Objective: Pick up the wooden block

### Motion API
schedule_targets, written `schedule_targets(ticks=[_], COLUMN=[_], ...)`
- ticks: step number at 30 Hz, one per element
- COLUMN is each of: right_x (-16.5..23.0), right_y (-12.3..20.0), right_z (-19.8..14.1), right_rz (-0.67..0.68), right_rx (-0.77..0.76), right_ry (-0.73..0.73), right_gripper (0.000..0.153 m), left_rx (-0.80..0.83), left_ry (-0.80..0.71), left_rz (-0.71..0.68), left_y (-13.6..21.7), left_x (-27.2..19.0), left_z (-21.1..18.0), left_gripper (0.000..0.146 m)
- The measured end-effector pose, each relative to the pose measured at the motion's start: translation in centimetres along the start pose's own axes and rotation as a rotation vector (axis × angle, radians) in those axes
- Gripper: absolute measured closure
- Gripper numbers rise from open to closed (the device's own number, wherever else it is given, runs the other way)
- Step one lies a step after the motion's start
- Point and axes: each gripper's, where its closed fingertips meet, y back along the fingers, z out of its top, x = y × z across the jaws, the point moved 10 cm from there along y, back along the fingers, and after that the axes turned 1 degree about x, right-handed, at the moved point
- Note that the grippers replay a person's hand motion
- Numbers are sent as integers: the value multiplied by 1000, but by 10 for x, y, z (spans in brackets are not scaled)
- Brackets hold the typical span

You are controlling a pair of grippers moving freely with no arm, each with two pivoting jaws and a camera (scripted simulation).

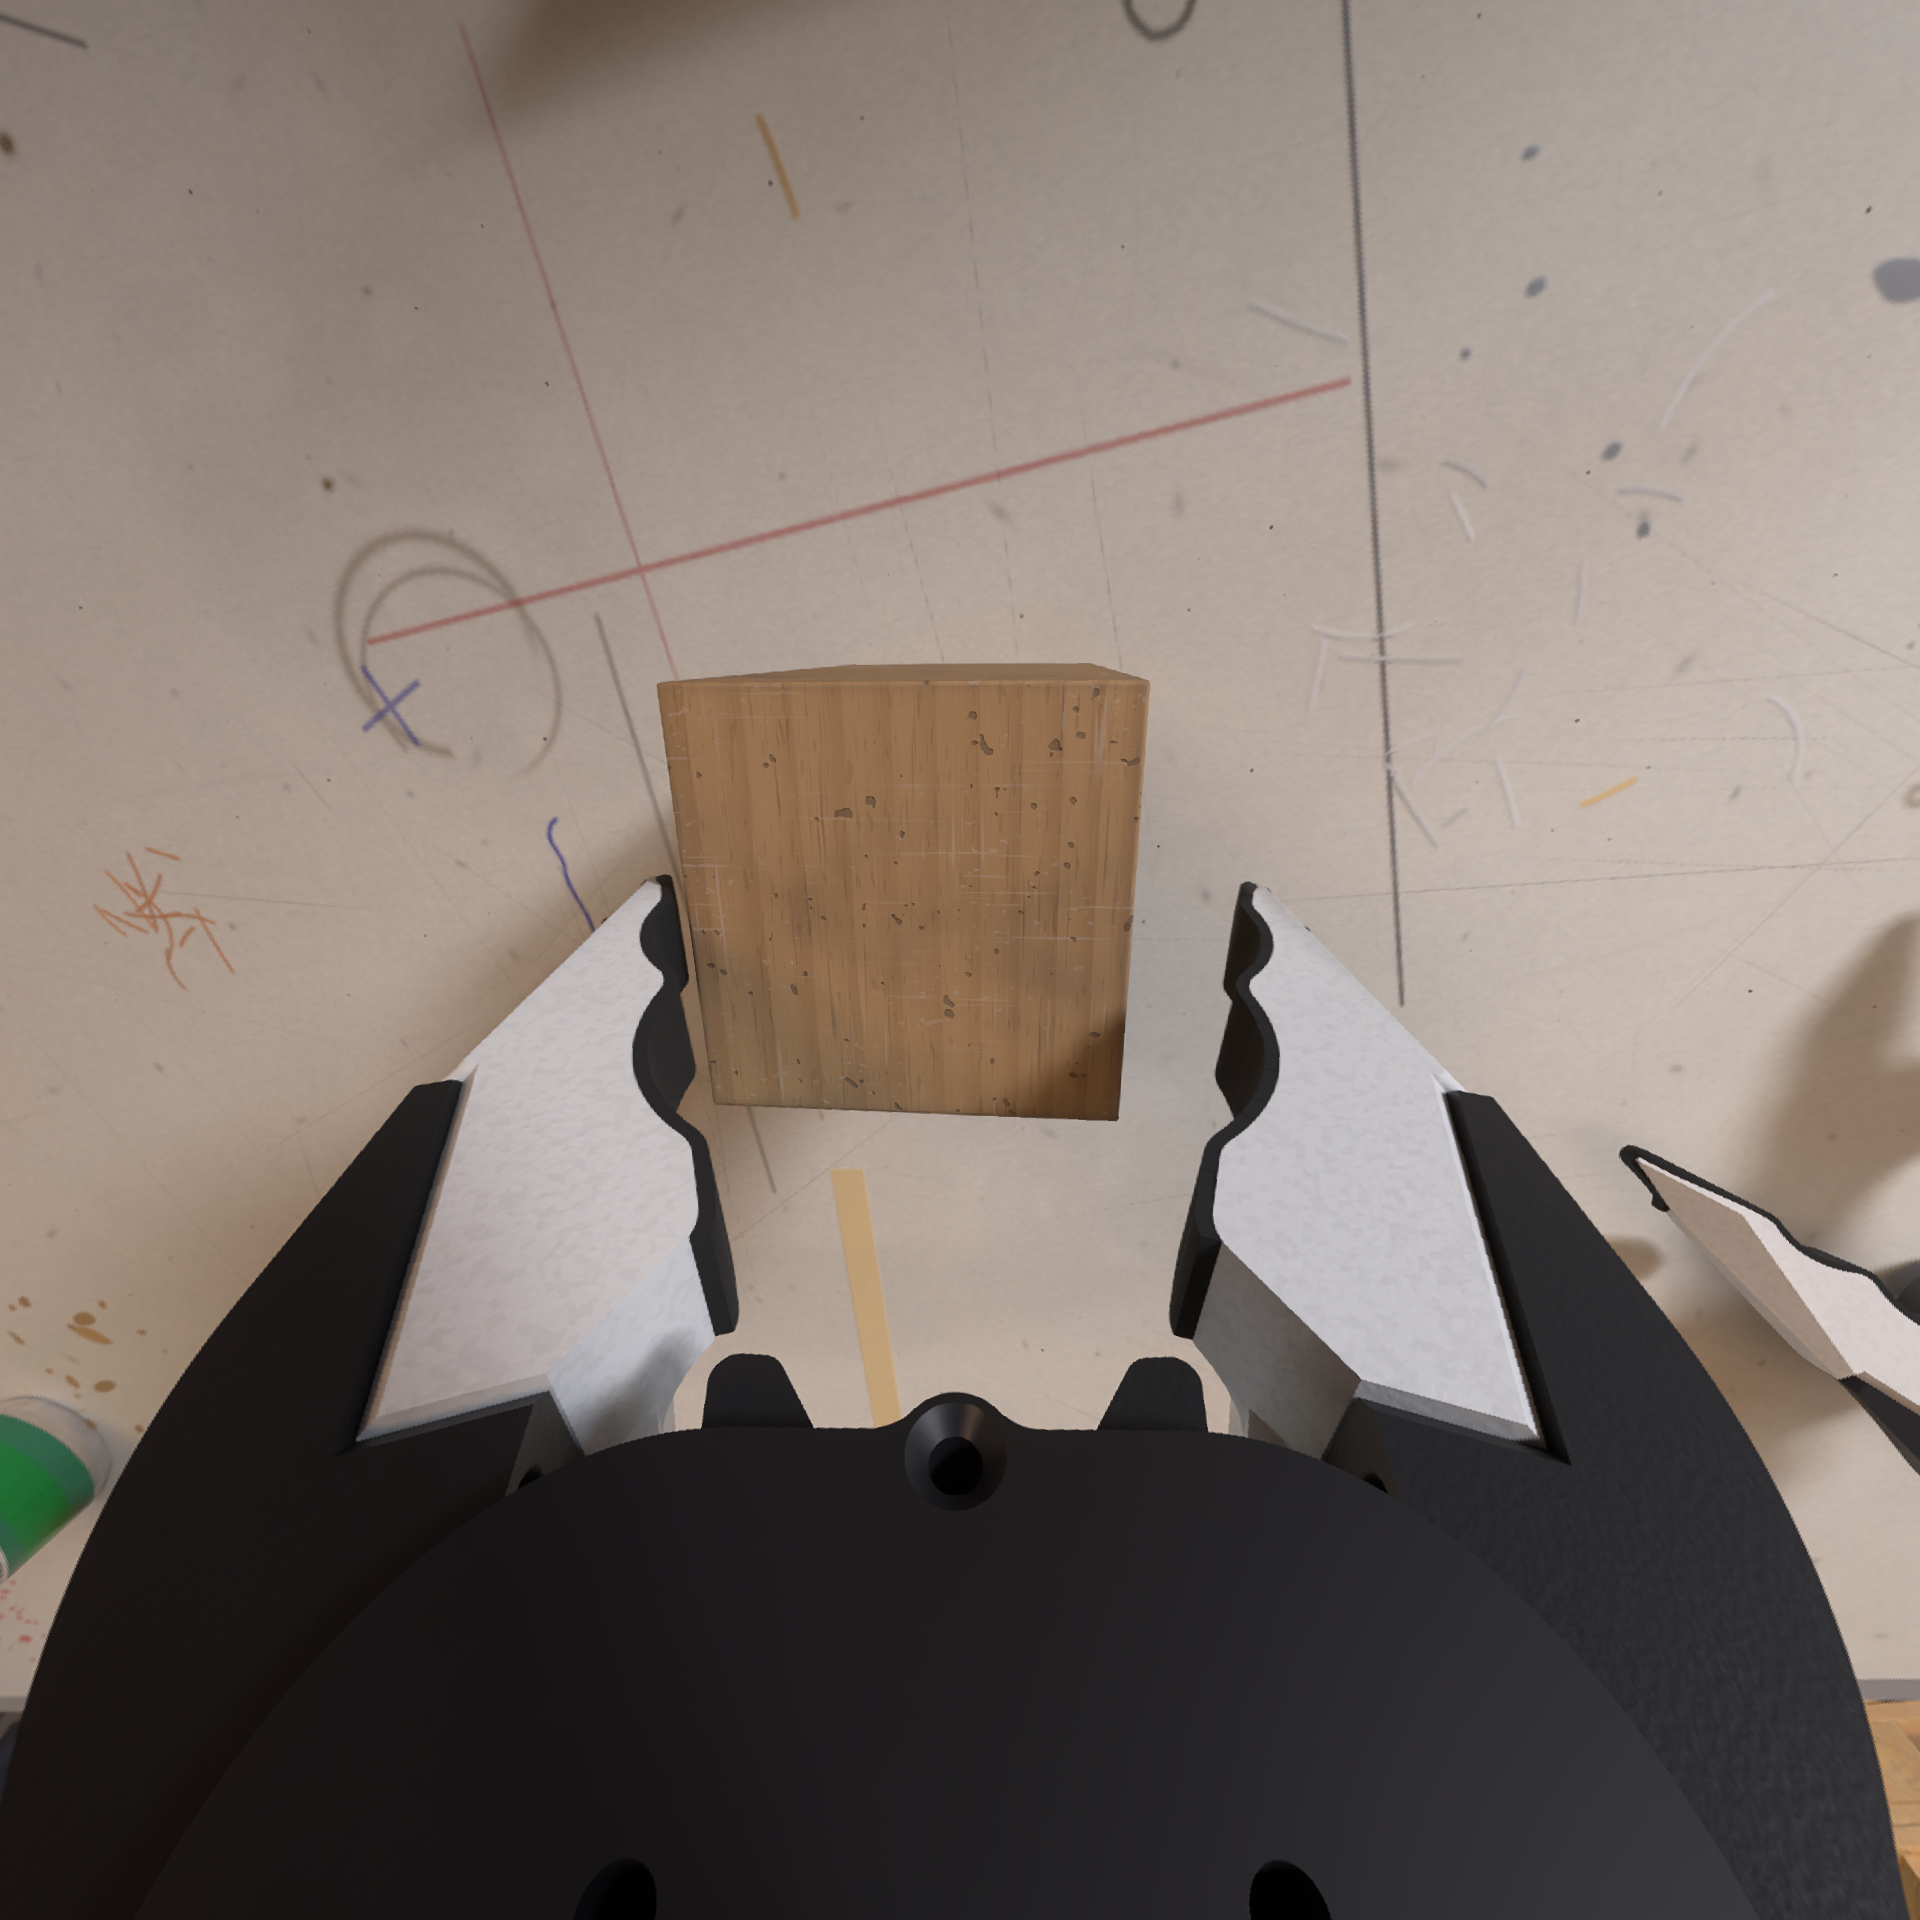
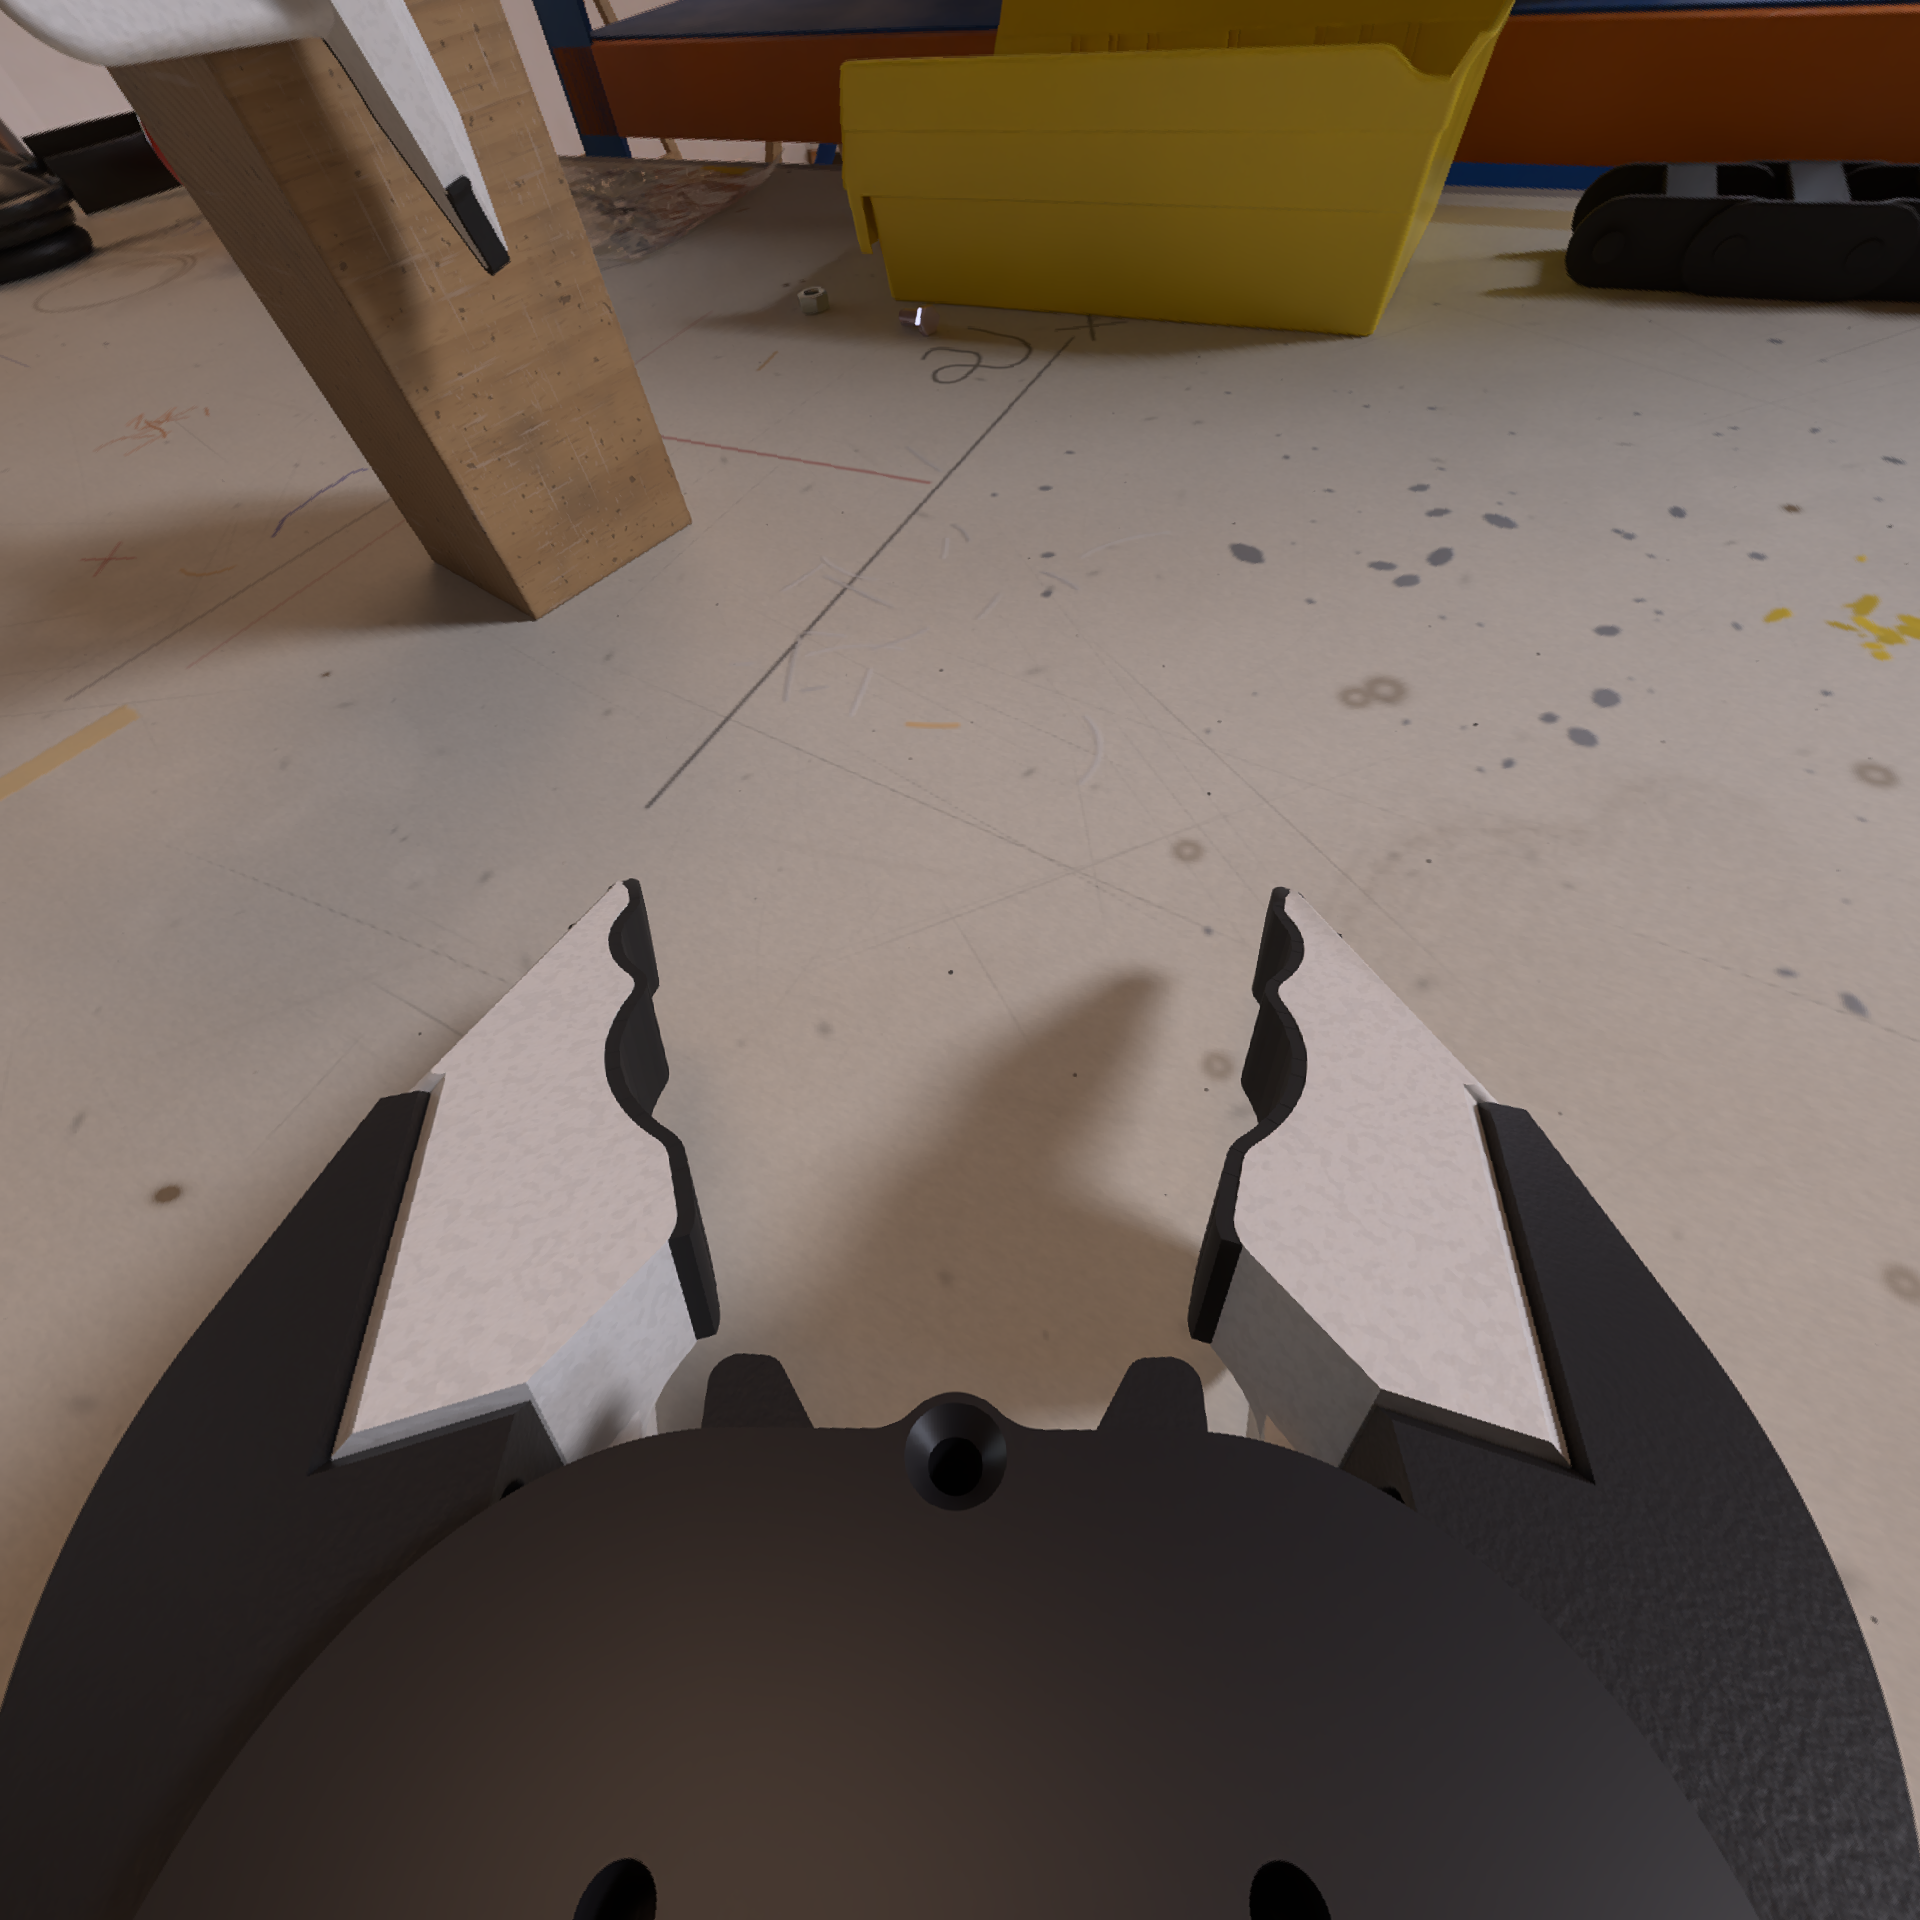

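Left gripper (image 1: 956, 894) released around wooden block (image 1: 904, 894), gap at 1 edge, right gripper (image 2: 954, 894) released over bare table (image 2: 1143, 644)

The work surface (image 2: 1143, 644) is a beige tabletop and it's pretty beat up, covered in thin pencil lines, a couple of crossing red lines, grey paint specks, orange scribbles, a yellow splatter out on the right side, plus a strip of tan tape (image 1: 864, 1288). The tall wooden block (image 2: 488, 416) stands right on it. Further back there's a yellow bin (image 2: 1143, 197) sitting on the surface, with a small nut (image 2: 812, 300) and a little silver bolt (image 2: 916, 318) lying just in front of it. A black tracked thing (image 2: 1745, 234) sits far right, and a green container (image 1: 36, 1475) pokes in at one edge.
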Motion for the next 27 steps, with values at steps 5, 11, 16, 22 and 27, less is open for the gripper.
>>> schedule_targets(ticks=[5,11,16,22,27], right_x=[0,-2,-3,-3,-3], right_y=[0,0,1,1,1], right_z=[0,0,1,0,1], right_rz=[1,-1,0,2,6], right_rx=[0,-2,0,1,-1], right_ry=[5,-4,-14,-7,-12], right_gripper=[37,38,38,38,38], left_rx=[23,47,66,72,82], left_ry=[15,18,13,10,24], left_rz=[9,-18,-64,-55,-53], left_y=[2,4,6,18,33], left_x=[2,9,16,20,26], left_z=[2,3,2,3,3], left_gripper=[56,66,66,66,66])
